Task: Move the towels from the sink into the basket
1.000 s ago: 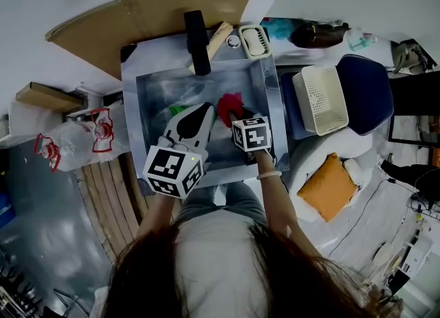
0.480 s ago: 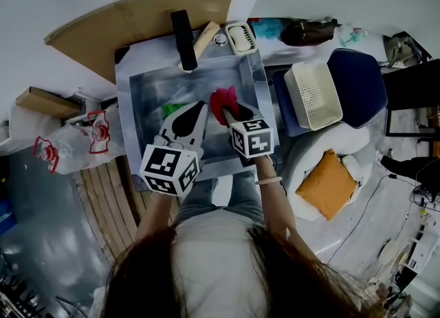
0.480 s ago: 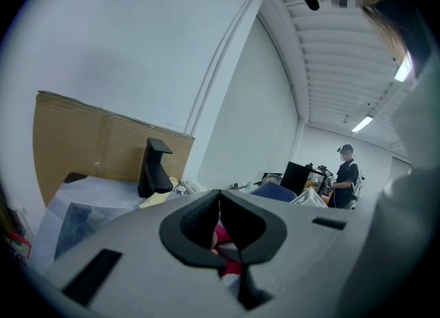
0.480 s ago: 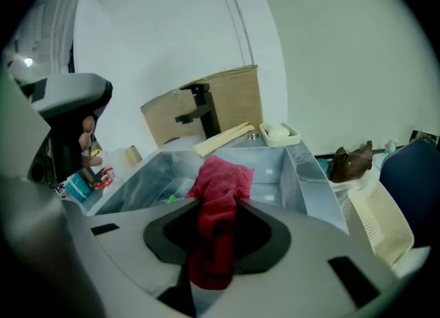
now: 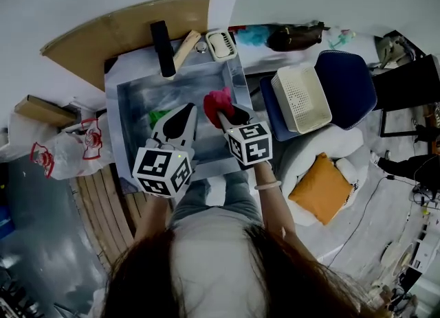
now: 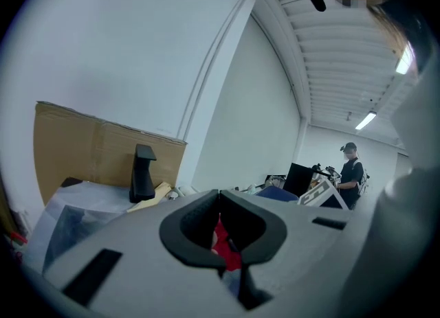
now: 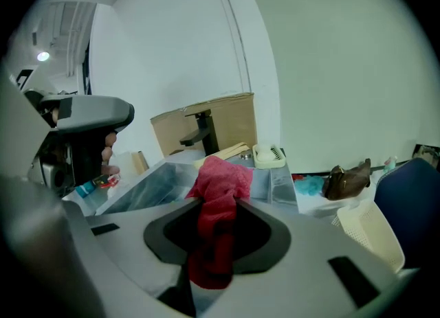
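Note:
A red towel (image 5: 216,99) hangs bunched from my right gripper (image 5: 224,112), which is shut on it above the right side of the steel sink (image 5: 130,90). In the right gripper view the red towel (image 7: 221,185) fills the space between the jaws of the right gripper (image 7: 217,203) and drapes down. A green towel (image 5: 159,115) lies in the sink beside my left gripper (image 5: 186,109). The left gripper (image 6: 220,194) has its jaws shut with nothing in them. The white basket (image 5: 297,98) stands to the right on a blue chair seat (image 5: 347,84).
A black faucet (image 5: 162,48) and a soap dish (image 5: 220,44) sit at the sink's back rim, with cardboard (image 5: 117,28) behind. An orange cushion (image 5: 320,189) lies right of me, plastic bags (image 5: 58,145) on the left. A person (image 6: 352,170) stands far off.
My right gripper has carried the red towel up and rightward, closer to the sink's right rim. The left gripper has stayed over the sink, shut.

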Demonstrator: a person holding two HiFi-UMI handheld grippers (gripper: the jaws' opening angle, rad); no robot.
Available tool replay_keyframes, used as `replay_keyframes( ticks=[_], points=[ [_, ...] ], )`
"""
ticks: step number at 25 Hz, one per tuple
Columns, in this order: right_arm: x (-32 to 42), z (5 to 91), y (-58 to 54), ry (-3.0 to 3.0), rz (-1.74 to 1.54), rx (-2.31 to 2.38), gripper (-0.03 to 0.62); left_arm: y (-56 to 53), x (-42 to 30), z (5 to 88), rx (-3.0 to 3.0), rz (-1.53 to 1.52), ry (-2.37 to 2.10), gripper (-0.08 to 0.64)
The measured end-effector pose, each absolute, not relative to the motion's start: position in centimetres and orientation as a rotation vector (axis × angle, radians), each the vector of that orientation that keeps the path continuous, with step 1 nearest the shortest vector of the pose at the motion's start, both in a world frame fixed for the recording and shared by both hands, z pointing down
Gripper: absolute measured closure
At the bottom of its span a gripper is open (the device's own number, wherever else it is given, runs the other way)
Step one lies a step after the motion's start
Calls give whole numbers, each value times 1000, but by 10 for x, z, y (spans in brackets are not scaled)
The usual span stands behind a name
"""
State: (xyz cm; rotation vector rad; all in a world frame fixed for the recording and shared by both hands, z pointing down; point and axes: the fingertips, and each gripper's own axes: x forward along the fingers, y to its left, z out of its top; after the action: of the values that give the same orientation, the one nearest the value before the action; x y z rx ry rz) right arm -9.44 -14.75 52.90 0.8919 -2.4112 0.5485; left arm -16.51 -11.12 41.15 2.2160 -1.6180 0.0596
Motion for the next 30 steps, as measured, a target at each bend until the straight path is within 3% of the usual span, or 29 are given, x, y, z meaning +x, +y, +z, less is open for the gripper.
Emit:
replay_keyframes(
  ticks=[30],
  points=[
    [90,494,-204,-2462,560,1019,468,-154,7,393,2280,128,-1597,551]
  ],
)
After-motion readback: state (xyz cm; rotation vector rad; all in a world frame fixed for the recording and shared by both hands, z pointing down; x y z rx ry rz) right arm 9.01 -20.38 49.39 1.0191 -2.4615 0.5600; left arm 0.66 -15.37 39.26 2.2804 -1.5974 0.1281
